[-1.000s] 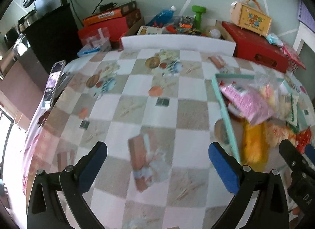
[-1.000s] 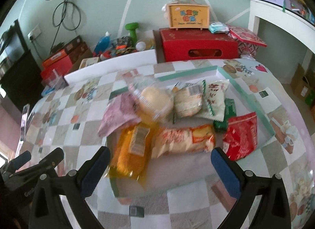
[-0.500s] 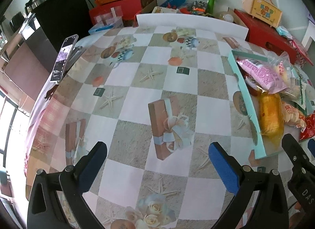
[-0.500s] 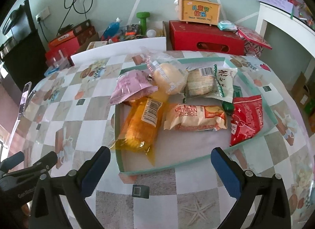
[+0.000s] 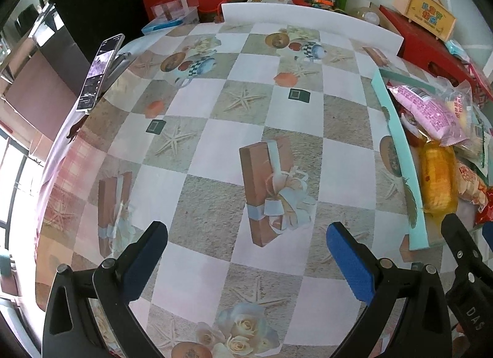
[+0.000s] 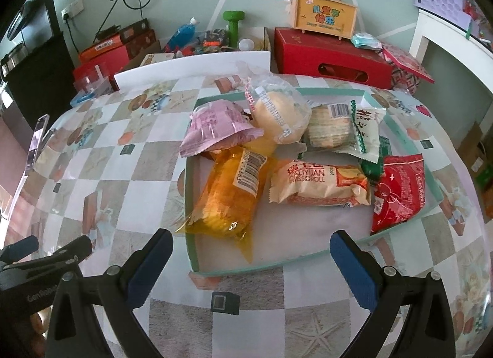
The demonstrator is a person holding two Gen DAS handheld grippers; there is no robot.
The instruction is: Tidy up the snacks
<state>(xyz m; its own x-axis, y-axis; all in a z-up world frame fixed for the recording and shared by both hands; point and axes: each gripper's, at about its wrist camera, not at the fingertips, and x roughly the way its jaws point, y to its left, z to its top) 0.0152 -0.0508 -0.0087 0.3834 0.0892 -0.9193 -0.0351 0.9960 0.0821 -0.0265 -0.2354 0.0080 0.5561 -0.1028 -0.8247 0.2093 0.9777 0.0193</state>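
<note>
The snacks all lie heaped in the shallow green-rimmed tray [image 6: 311, 261] on the table [image 5: 215, 111]: an orange packet [image 6: 228, 194], a Swiss roll packet [image 6: 317, 185], a red packet [image 6: 399, 191], a pink packet [image 6: 215, 127] and a bun in clear wrap [image 6: 279, 113]. Both the left hand-held gripper [image 5: 246, 253] and the right hand-held gripper [image 6: 251, 261] are spread and hold nothing. The right one faces the tray's near edge, the left one faces bare tablecloth. This fits either snacks waiting for sorting or snacks already gathered; the pictures do not settle which.

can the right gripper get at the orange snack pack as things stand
Probably yes: the right gripper is open and empty, the orange snack pack lies just ahead at the tray's near-left corner, nothing on top.
</note>
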